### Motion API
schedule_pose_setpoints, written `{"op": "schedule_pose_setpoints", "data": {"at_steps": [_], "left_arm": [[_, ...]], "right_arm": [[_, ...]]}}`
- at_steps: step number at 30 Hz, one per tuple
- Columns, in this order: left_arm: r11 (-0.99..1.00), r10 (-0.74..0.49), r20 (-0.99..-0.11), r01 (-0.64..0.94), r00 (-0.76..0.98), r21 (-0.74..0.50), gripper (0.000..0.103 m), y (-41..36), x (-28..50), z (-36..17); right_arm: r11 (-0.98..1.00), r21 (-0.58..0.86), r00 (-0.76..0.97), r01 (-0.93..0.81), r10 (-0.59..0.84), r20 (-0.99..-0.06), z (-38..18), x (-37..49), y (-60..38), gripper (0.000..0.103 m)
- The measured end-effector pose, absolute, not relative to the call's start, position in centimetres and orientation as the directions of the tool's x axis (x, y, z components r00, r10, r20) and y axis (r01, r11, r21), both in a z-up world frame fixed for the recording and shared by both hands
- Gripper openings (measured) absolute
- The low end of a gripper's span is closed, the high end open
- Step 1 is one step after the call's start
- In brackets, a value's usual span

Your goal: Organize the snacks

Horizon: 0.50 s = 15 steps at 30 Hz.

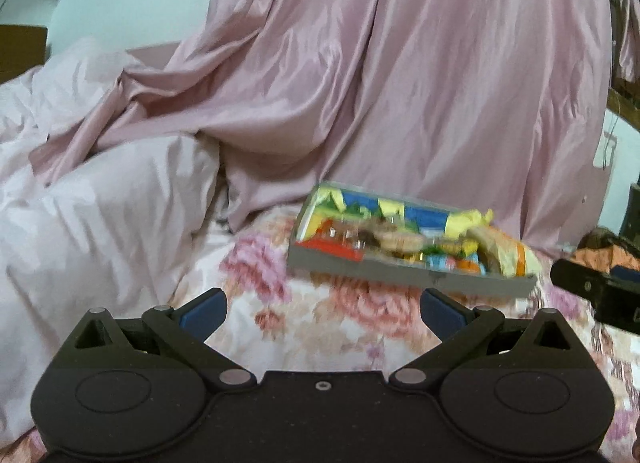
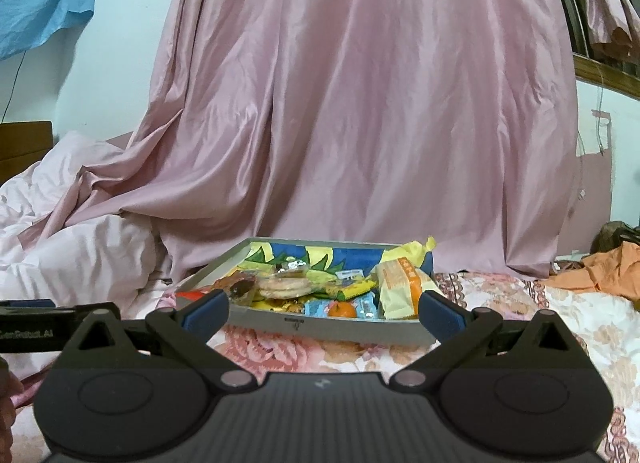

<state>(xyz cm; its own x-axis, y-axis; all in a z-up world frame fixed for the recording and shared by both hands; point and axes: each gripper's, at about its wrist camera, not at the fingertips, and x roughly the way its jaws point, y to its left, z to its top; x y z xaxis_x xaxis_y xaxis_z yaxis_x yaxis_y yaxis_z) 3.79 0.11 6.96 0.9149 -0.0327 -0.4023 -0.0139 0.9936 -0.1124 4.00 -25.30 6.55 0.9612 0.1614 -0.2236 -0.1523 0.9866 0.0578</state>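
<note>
A grey tray full of wrapped snacks lies on a floral bed cover; it also shows in the left wrist view. In it are round biscuits, a yellow-orange packet, blue candies and an orange sweet. My right gripper is open and empty, just in front of the tray's near wall. My left gripper is open and empty, in front of and to the left of the tray. The right gripper's body shows at the right edge of the left wrist view.
A pink curtain hangs behind the tray. A crumpled pale pink quilt lies to the left. Orange cloth lies at the right. The floral cover lies under the grippers.
</note>
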Motion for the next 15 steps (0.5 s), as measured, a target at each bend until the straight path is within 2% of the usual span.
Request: {"op": "schedule_pose_setpoints", "data": {"at_steps": [6,15], "left_arm": [[0.991,-0.017,-0.442,-0.043,0.897,-0.127,0.102,1.7,2.6,5.3],[0.989,-0.029,-0.453,-0.039,0.891,-0.14,0.102,2.2,2.7,3.3]], "right_arm": [[0.989,0.058,0.955,-0.132,0.143,-0.258,5.3,2.9,-24.4,0.103],[0.996,0.017,0.948,-0.085,0.086,-0.308,3.5,1.6,-23.6,0.103]]}}
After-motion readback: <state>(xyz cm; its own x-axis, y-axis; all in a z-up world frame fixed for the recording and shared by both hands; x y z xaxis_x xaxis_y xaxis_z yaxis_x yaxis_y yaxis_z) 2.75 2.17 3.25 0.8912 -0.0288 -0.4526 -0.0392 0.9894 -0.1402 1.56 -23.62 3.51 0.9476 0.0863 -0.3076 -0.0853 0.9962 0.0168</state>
